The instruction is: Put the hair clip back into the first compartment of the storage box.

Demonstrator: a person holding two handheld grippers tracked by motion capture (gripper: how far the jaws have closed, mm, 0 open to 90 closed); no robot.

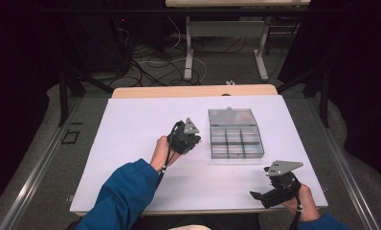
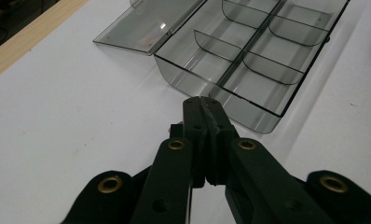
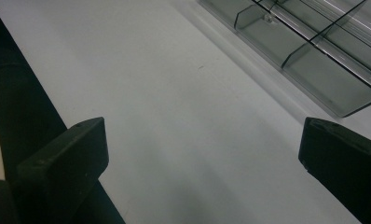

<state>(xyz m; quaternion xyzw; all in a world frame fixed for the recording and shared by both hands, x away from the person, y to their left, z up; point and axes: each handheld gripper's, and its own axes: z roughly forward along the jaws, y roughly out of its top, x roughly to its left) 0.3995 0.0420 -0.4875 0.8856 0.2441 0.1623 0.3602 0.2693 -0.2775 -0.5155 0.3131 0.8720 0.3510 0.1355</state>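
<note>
A clear grey compartment box (image 1: 236, 143) lies open on the white sheet, its lid (image 1: 232, 117) folded flat behind it. Its compartments look empty. My left gripper (image 1: 197, 140) sits just left of the box, held by a hand in a blue sleeve. In the left gripper view its jaws (image 2: 202, 101) are pressed together with nothing visible between them, tips a little short of the box (image 2: 249, 56) wall. My right gripper (image 1: 259, 192) rests near the front right of the sheet, jaws spread wide. In the right gripper view it (image 3: 202, 154) is open over bare sheet, with the box (image 3: 314, 51) at upper right.
The white sheet (image 1: 131, 124) covers most of the table; a wooden table edge (image 1: 179, 91) shows at the back. Beyond it are table legs and cables on the floor (image 1: 155, 62). The sheet's front edge lies close beneath my right gripper.
</note>
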